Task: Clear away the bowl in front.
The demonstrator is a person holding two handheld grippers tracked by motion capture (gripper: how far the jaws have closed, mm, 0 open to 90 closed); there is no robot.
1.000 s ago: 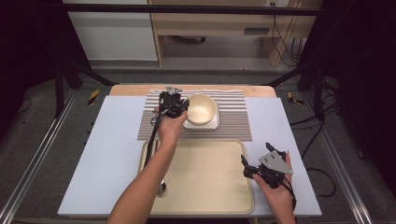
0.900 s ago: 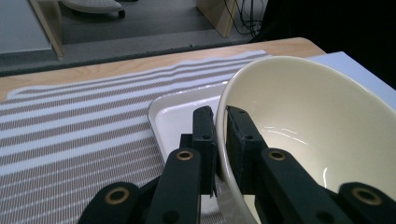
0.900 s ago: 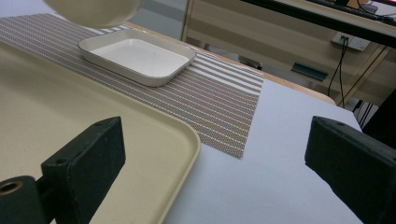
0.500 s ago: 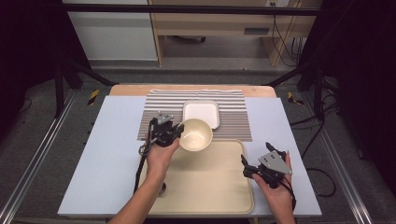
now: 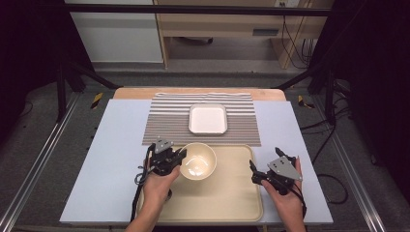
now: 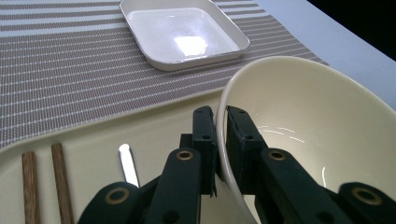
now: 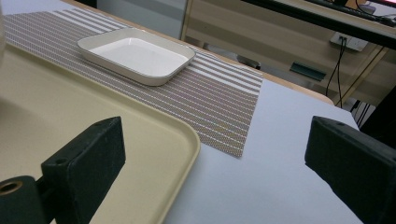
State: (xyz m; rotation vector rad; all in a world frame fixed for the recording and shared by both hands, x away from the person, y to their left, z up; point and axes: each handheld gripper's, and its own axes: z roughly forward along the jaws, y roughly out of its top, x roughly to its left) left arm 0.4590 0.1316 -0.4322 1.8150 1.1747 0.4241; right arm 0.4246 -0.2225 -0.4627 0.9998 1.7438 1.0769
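bowl: cream bowl (image 5: 197,161) is held over the far left part of the tray, tilted a little in the left tool view; inside nothing is seen but glare
grip: left tool (image 5: 170,160) is clamped on the bowl's rim, one jaw inside the wall and one outside, so the bowl can be carried by its edge with the hollow left free
left tool view: rim (image 6: 223,140) is seen pinched between the two black jaws
tray: beige tray (image 5: 241,203) is laid at the near side of the surface, likely as the place where the tableware is gathered; whether the bowl is resting on it or just above cannot be told
tray contents: two wooden chopsticks (image 6: 43,184) and a metal handle (image 6: 128,164), probably a spoon, are lying side by side near the bowl
dish: white square dish (image 5: 208,119) is left on the striped placemat (image 5: 164,121) beyond the tray, empty, well apart from the bowl
right tool: right tool (image 5: 258,174) is held jaws wide apart at the tray's right edge, nothing between them; judged to be waiting
next: bowl is probably to be set down on the tray, then the rim let go
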